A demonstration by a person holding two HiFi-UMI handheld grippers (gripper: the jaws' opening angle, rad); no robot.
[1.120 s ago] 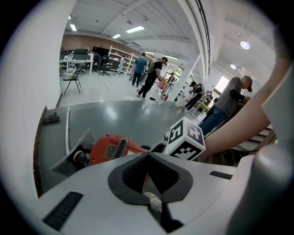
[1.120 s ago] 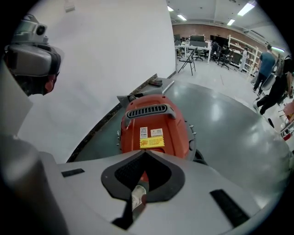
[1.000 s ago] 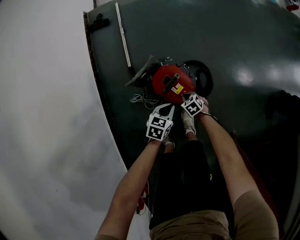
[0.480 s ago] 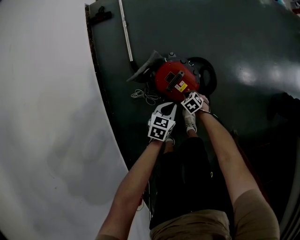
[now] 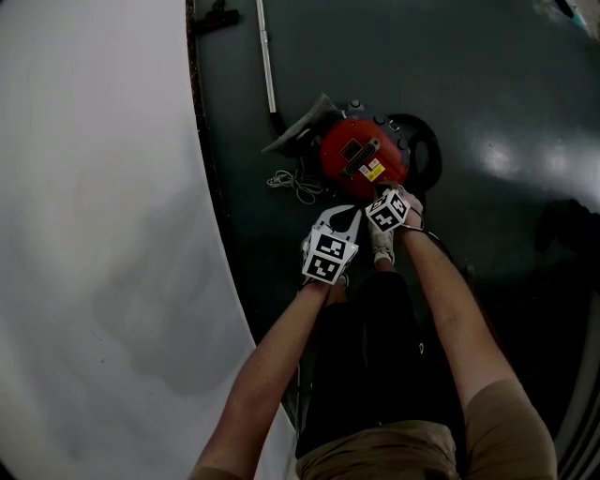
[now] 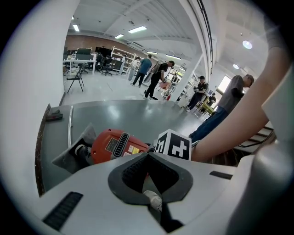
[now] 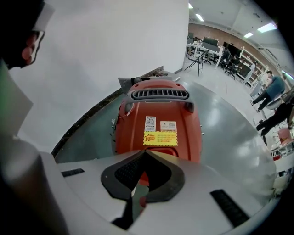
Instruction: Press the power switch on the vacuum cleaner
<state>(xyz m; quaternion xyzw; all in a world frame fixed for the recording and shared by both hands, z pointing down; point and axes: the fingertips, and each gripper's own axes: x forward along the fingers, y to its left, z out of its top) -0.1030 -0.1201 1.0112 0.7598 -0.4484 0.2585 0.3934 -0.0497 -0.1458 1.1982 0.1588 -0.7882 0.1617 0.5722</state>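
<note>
The red vacuum cleaner (image 5: 361, 159) lies on the dark green floor, its vent grille and yellow label facing up. My right gripper (image 5: 382, 199) points steeply down at the vacuum's near end, jaws shut with nothing between them. In the right gripper view the red body (image 7: 158, 119) fills the space just beyond the closed tips of the right gripper (image 7: 146, 152). Whether the tips touch the casing is hidden. My left gripper (image 5: 343, 217) hangs beside it to the left, short of the vacuum, jaws shut and empty. From the left gripper view the vacuum (image 6: 117, 144) sits ahead of the left gripper (image 6: 148, 154).
A metal wand (image 5: 267, 56) runs up the floor to a black floor head (image 5: 217, 17). A grey nozzle piece (image 5: 300, 129) and a loose cord (image 5: 295, 183) lie left of the vacuum, a black hose loop (image 5: 424, 150) right. White flooring (image 5: 94, 234) borders the left. People stand far off.
My right gripper has sunk a little closer to the vacuum's near end. The left gripper has stayed in place. Both jaws remain shut.
</note>
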